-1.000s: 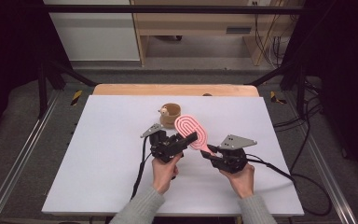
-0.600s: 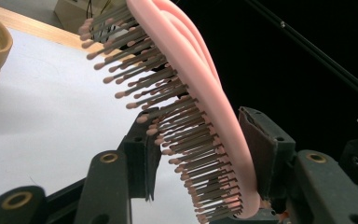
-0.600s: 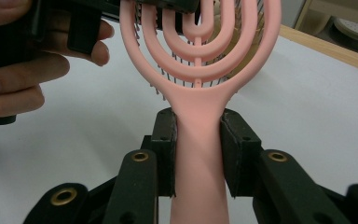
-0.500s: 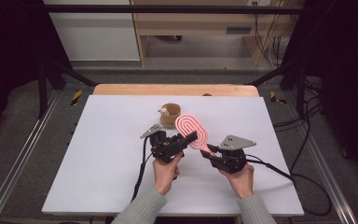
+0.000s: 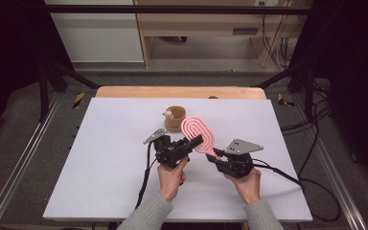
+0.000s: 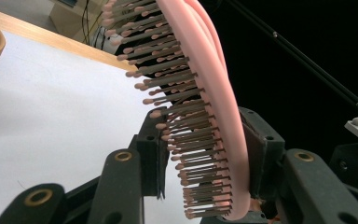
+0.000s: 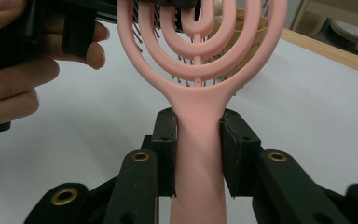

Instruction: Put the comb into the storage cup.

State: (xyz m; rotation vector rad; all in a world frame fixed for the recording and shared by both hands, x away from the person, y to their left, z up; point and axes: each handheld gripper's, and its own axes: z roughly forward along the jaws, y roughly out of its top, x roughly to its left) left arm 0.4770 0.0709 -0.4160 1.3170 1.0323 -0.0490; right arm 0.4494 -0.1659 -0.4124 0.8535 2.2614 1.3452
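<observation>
Now my right gripper (image 7: pixel 198 154) has its jaws clamped on the handle of the pink hairbrush (image 5: pixel 199 134), which stands up off the white table (image 5: pixel 100 167) between my two hands. My left gripper (image 6: pixel 205 158) has just been closing its jaws around the brush head: one pad sits against the pink back, the other at the bristle tips, though I cannot tell if it presses yet. This looks like a handover; next I judge the left must firm up before the right lets go. Just beyond my fingers stands a brown cup (image 5: pixel 175 118); its contents I cannot make out.
</observation>
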